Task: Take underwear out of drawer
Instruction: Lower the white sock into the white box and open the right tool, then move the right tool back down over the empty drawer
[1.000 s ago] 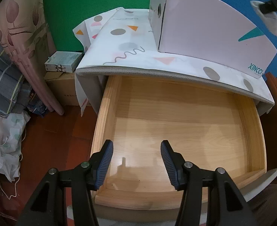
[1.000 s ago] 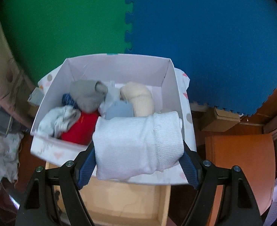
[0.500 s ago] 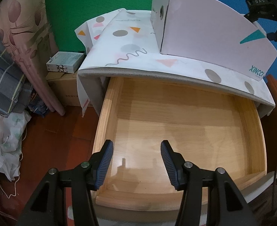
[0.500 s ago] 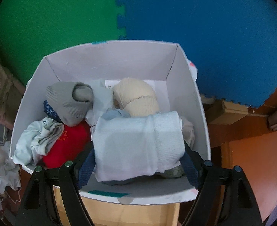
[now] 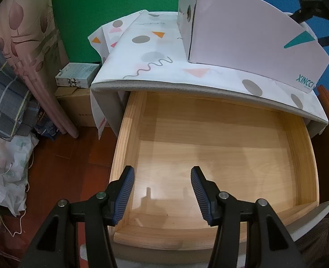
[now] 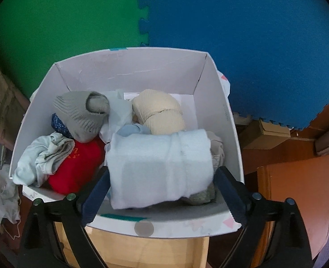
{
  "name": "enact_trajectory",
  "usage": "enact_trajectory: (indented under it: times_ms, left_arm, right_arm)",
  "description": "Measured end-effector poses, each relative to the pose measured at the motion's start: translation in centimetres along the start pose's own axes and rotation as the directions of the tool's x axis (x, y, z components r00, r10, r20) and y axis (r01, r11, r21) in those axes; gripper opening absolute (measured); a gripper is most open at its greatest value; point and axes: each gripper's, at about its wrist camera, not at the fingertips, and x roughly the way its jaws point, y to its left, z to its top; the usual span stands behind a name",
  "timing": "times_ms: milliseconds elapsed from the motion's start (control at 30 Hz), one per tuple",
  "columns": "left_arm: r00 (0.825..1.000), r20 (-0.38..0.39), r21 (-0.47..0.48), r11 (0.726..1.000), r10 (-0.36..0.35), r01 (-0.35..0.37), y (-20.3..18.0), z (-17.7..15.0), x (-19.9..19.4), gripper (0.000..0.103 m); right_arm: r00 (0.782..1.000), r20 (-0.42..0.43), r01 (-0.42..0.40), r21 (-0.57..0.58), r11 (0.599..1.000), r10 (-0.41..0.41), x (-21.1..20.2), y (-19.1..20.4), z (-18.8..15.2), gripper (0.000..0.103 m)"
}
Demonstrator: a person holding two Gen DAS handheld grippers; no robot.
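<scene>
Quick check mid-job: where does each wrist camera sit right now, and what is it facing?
Left wrist: on the open left gripper, looking down into the bare wooden drawer.
Right wrist: on the right gripper, over the white box, jaws just opening off the pale blue roll.
Shared: box, drawer.

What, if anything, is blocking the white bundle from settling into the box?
Nothing visible blocks it. The white bundle lies between the right hand-held gripper's just-opened jaws, over the box's near right part, resting on other rolled garments. The gap on its right shows the pad off the cloth.
</scene>
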Motion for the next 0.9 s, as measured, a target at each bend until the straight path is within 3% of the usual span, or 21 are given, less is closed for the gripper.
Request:
enact_trajectory:
  times_ms: [267, 467, 667, 900]
  left_arm:
    - [1.000, -0.004, 0.006, 1.000, 0.011, -0.011, -0.1, -0.1, 0.1, 0.054]
    - [1.000, -0.003, 0.011, 1.000, 0.018, -0.018, -0.3, -0.1, 0.1, 0.054]
    - [0.999, 0.004, 0.022, 0.999, 0.032, -0.032, -0.5, -0.1, -0.1, 0.054]
    - [0.999, 0.026, 0.023, 0.999, 0.026, -0.026, -0.7, -0.4, -0.9, 0.054]
  right_arm:
    - [0.998, 0.051, -0.029, 0.001, 1.000, 0.029, -3.1, -0.3, -0.9, 0.096]
    - [0.993, 0.097, -0.071, -0.017, 0.997, 0.072, -6.0, -0.6, -4.2, 0.098]
    - [0.985, 0.124, -0.117, -0.020, 0.993, 0.119, -6.9, -1.2, -10.5, 0.099]
    - [0.990, 0.095, -0.104, 0.035, 0.994, 0.101, -3.1, -1.8, -18.6, 0.100]
